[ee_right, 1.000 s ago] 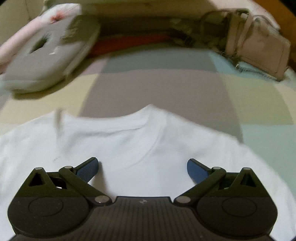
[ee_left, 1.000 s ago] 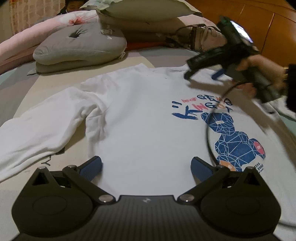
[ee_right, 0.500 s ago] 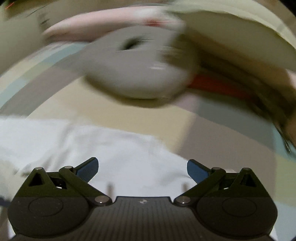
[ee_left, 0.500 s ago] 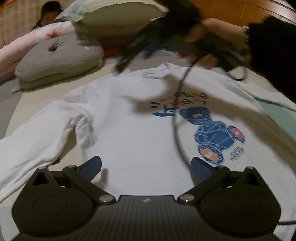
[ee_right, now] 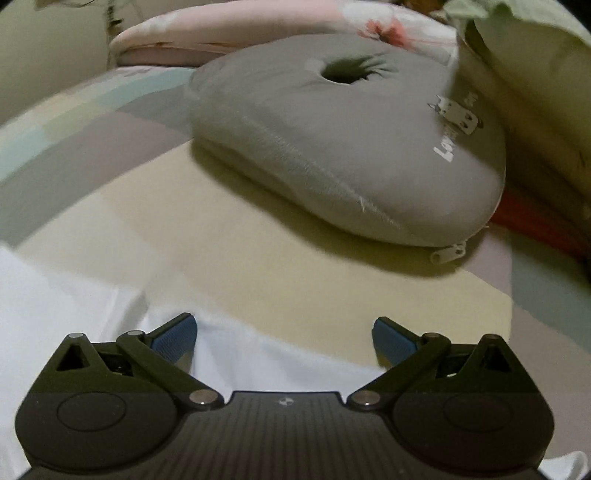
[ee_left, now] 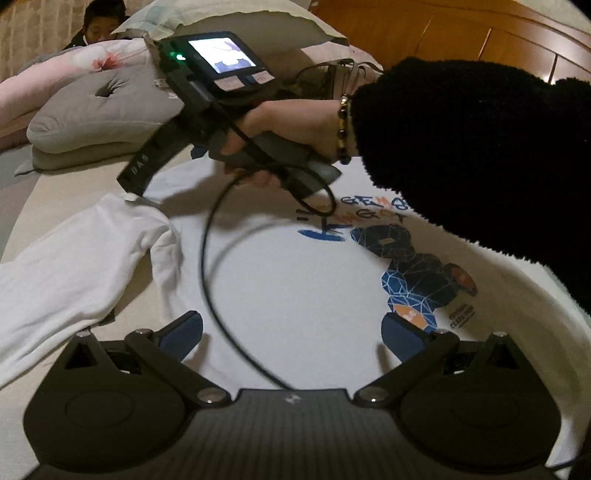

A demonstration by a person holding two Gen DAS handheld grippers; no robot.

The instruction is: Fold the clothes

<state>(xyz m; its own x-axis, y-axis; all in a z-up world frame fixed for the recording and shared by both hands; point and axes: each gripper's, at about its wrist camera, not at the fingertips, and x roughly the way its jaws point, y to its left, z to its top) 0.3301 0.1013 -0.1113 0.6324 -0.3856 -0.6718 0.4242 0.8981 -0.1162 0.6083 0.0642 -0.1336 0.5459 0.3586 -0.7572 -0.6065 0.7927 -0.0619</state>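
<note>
Dim, warm indoor light, soft shadows, strong fisheye bending at edges, slight motion blur.

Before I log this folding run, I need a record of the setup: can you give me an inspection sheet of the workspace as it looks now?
Surface: bed with patchwork cover, pale and grey blocks.
Job's things: white sweatshirt lying flat, print side up, blue bear graphic; one sleeve stretched out to the side.
Clutter: grey cushion; pink floral pillow; pale pillow; a bag by the headboard.
Grippers: left gripper open over the hem; right gripper open at the shoulder edge.
Cables: black cable looping across the sweatshirt.
Surroundings: wooden headboard; a person behind the pillows.
</note>
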